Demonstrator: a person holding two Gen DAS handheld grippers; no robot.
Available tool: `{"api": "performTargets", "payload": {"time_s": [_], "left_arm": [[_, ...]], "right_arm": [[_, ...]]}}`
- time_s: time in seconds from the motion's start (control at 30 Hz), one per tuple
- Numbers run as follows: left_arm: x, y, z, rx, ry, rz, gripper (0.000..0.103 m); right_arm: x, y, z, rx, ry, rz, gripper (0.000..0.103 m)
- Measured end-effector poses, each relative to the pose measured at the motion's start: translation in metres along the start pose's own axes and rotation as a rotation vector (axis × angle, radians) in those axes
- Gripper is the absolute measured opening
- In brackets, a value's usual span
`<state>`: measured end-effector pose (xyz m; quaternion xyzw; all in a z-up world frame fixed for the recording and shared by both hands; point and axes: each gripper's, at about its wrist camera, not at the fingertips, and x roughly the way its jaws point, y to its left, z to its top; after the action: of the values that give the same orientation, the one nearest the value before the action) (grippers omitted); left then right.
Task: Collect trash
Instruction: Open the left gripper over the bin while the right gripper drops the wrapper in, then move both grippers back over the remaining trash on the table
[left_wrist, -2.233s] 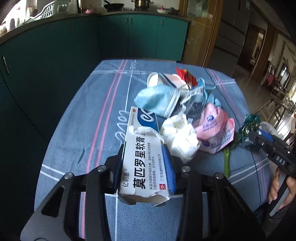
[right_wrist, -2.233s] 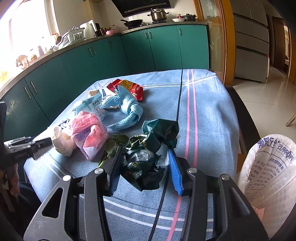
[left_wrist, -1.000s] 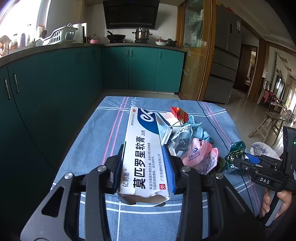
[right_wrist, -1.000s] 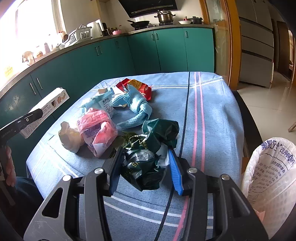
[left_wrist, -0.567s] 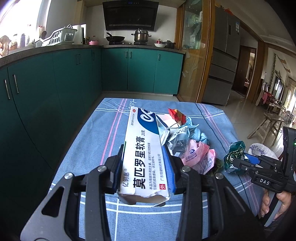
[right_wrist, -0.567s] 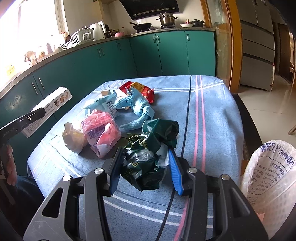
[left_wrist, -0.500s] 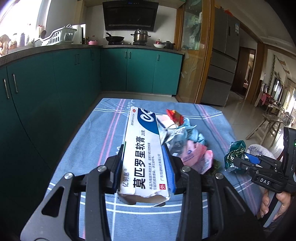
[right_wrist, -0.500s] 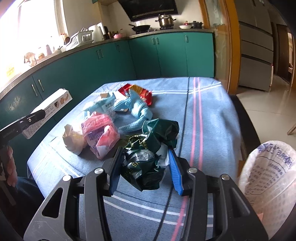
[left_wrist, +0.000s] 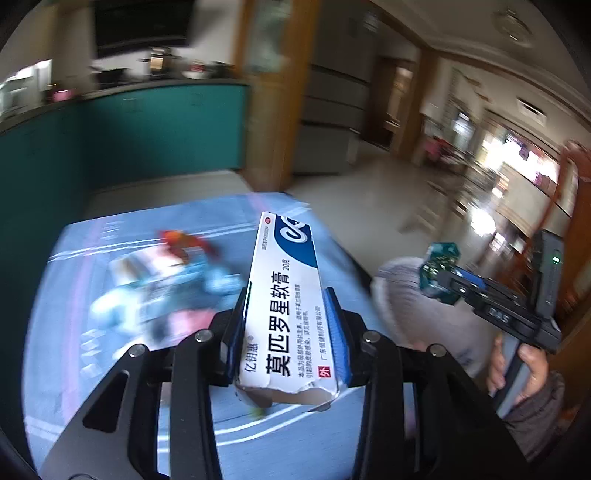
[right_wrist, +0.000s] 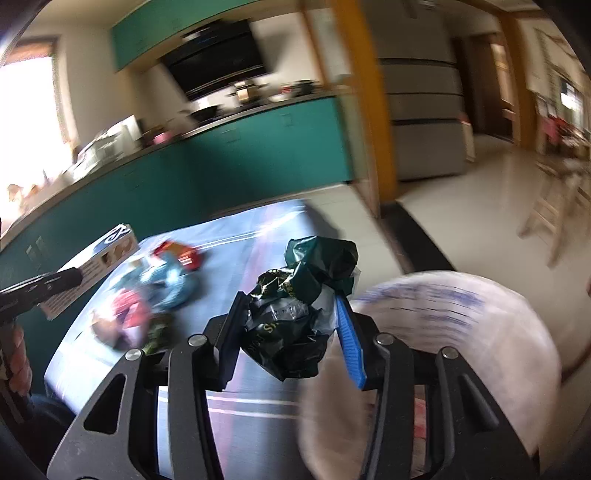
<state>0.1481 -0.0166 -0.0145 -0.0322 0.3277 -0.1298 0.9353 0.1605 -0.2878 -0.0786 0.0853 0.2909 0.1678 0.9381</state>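
Left gripper: the black two-finger left gripper (left_wrist: 287, 325) with blue pads is clamped on a long white and blue cardboard ointment box (left_wrist: 286, 306) printed with dark Chinese characters; the box runs forward between the pads, its torn near end toward the camera.
Right gripper: the black two-finger right gripper (right_wrist: 291, 336) with blue pads grips a crumpled dark green and black foil wrapper (right_wrist: 299, 310), which bulges above and below the pads.
Bin: a round waste bin lined with a white plastic bag with blue print (right_wrist: 443, 332) sits at the table's right edge, just beside the right gripper, its mouth blurred; in the left wrist view the same bin (left_wrist: 417, 317) lies just behind the wrapper (left_wrist: 437, 273).
Table: a table covered in a blue cloth with pink and white stripes (right_wrist: 236, 243) lies below both grippers.
Remaining trash: a blurred heap of red, light blue and pink wrappers and bags (right_wrist: 155, 288) lies on the cloth, left of the held wrapper and well apart from the bin.
Hand: the person's right hand (left_wrist: 517, 373) grasps the right gripper's handle, a dark sleeve at the wrist.
Background: teal kitchen cabinets (right_wrist: 258, 155) behind the table, heavily blurred.
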Motion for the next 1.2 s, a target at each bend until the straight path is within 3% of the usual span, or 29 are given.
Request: {"api": "performTargets", "payload": {"time_s": [0.23,0.4,0.5,0.7,0.73,0.77,0.83,0.87,1.03,1.2], "left_arm": [[0.080,-0.088,0.015,0.137,0.165,-0.172,0.040],[0.117,-0.131,0.003,0.207,0.254,-0.227,0.040],[0.130,-0.152,-0.004,0.248,0.290,-0.252,0.040],[0.145,-0.179,-0.020,0.289,0.329,-0.298,0.041],[0.146,-0.182,-0.022,0.292,0.330,-0.304,0.047],[0.147,-0.184,-0.023,0.298,0.330,-0.305,0.063],[0.144,-0.187,-0.023,0.305,0.299,-0.286,0.079],[0.141,-0.185,-0.022,0.314,0.283,-0.264,0.082],[0.127,-0.156,-0.005,0.294,0.255,-0.185,0.087],[0.102,-0.091,0.016,0.227,0.173,-0.021,0.090]], "right_arm": [[-0.018,-0.065,-0.010,0.133,0.017,-0.153,0.047],[-0.028,-0.091,-0.014,0.223,0.006,-0.226,0.053],[-0.037,-0.099,-0.014,0.262,-0.032,-0.238,0.073],[-0.055,-0.114,-0.012,0.335,-0.116,-0.275,0.078],[-0.056,-0.116,-0.013,0.350,-0.124,-0.276,0.079],[-0.057,-0.114,-0.013,0.355,-0.126,-0.276,0.079],[-0.056,-0.114,-0.014,0.360,-0.126,-0.279,0.079],[-0.056,-0.114,-0.014,0.361,-0.124,-0.278,0.079],[-0.050,-0.108,-0.011,0.352,-0.112,-0.265,0.084],[-0.036,-0.088,-0.005,0.306,-0.114,-0.216,0.086]]}}
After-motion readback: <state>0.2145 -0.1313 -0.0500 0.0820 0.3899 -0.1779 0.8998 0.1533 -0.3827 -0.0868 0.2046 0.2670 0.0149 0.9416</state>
